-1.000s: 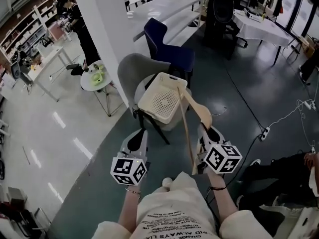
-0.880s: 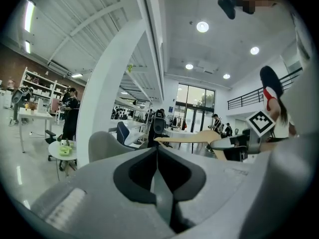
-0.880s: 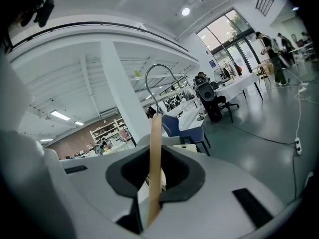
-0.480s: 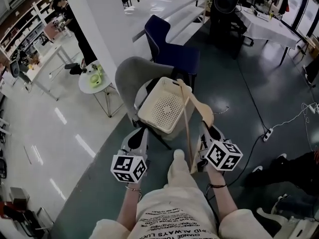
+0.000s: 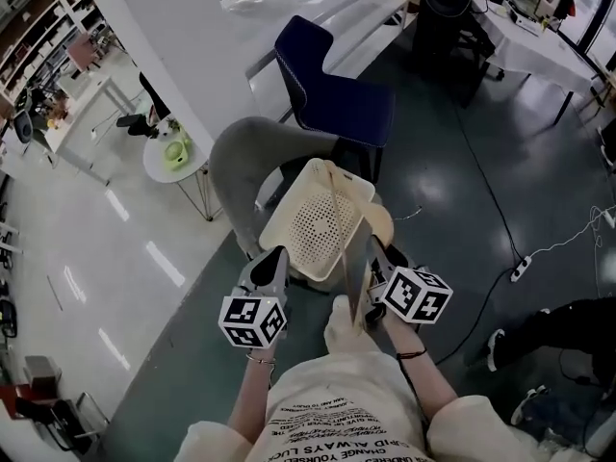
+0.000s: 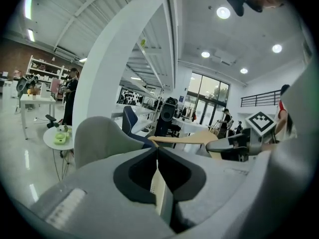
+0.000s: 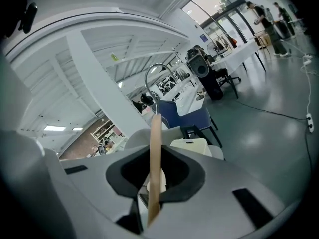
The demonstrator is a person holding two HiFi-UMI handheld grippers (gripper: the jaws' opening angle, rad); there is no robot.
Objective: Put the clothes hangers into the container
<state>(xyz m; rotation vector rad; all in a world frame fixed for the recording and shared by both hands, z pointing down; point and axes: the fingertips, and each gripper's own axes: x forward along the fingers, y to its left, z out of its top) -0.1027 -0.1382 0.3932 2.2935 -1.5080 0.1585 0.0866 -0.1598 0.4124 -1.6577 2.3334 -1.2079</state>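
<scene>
Room: an open hall with a dark glossy floor, white tables and shelving toward the far side.
Seating: a grey chair stands in front of the person, with a blue chair just behind it; a small round table stands to their left.
Container: a cream perforated container rests tilted on the grey chair's seat.
Clothes hanger: a wooden hanger with a metal hook is held off the floor. In the head view its long bar crosses the right part of the container. Whether the two touch cannot be told.
Right gripper: its jaws are narrow and clamped on the hanger's wooden bar, which stands on edge between the pads.
Left gripper: its jaws are closed tip to tip and hold nothing. It sits just beside the container's near rim, and the pale container shows through the gap below the tips.
Person: forearms and a pale printed shirt fill the lower edge of the head view.
</scene>
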